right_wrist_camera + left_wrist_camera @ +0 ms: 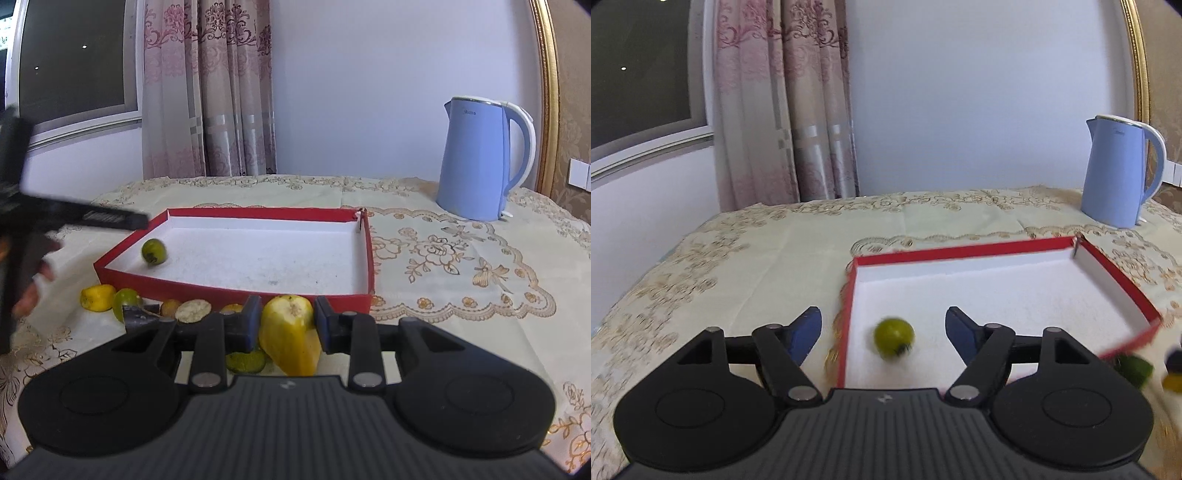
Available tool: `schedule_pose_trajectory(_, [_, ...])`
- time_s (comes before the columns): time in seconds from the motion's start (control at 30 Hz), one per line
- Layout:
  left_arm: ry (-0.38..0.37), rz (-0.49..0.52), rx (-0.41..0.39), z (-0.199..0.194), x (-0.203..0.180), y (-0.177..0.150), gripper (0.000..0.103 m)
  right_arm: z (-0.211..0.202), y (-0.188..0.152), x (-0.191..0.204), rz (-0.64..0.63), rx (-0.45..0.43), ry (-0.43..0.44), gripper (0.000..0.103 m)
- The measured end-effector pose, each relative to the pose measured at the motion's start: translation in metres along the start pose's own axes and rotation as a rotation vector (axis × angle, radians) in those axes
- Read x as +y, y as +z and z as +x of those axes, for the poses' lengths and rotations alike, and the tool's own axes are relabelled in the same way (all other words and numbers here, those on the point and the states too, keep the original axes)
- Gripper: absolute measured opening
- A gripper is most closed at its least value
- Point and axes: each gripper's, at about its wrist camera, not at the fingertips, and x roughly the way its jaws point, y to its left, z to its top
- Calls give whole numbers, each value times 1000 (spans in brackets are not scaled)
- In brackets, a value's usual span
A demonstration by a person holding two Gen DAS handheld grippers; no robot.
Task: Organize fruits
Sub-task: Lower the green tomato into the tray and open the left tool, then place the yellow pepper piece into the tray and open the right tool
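- Fruits: one green round fruit (894,338) lies inside the red box (236,291), on the white floor near the left front corner. It is blurred, so it may be rolling. The rest sit in a loose heap on the cloth just outside the box's near wall.
- Table (443,258): covered with a cream embroidered cloth. The box stands open on it with low walls, which suits dropping fruit in from above.
- Blue kettle (476,162): at the far right, well apart from the box and, in my judgement, no obstacle.
- Left gripper (882,332): released, its jaws wide and nothing between the pads. It hangs over the box's near left corner with the green fruit ahead of the gap, consistent with a drop.
- Right gripper (288,325): clenched on a yellow pear-shaped fruit (291,332), cut face towards the box, held just short of the near wall.
- Heap: a yellow fruit (96,297), a green one (123,301), a pale cut half (192,310) and a green slice (245,362) under the right gripper.
- Obstruction: the near wall must be cleared by the held fruit; the left gripper's body (92,218) reaches over the left corner.
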Motion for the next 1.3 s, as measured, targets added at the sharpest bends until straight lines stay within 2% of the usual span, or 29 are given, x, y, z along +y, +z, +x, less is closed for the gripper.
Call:
schedule_pose_trajectory(0.13, [-31, -20, 23, -16, 1, -20, 74, 2, 4, 3, -5, -2, 3, 29])
schedule_pose_trajectory(0.4, [-17, -42, 45, -18, 2, -50, 74, 12, 19, 9, -11, -14, -4, 30])
schedule_pose_trajectory(0.63, [-9, -68, 14, -20, 6, -60, 75, 38, 48, 14, -32, -21, 1, 29])
schedule_pose_trajectory(0.8, [-23, -91, 14, -19, 11, -60, 76, 82, 72, 11, -3, 23, 8, 29])
schedule_pose_trajectory(1.0, [-38, -98, 12, -19, 13, -61, 76, 136, 77, 11, -18, 112, -18, 29])
schedule_pose_trajectory(1.3, [-44, -110, 17, -17, 15, -61, 77, 172, 75, 9, 22, 169, -37, 30])
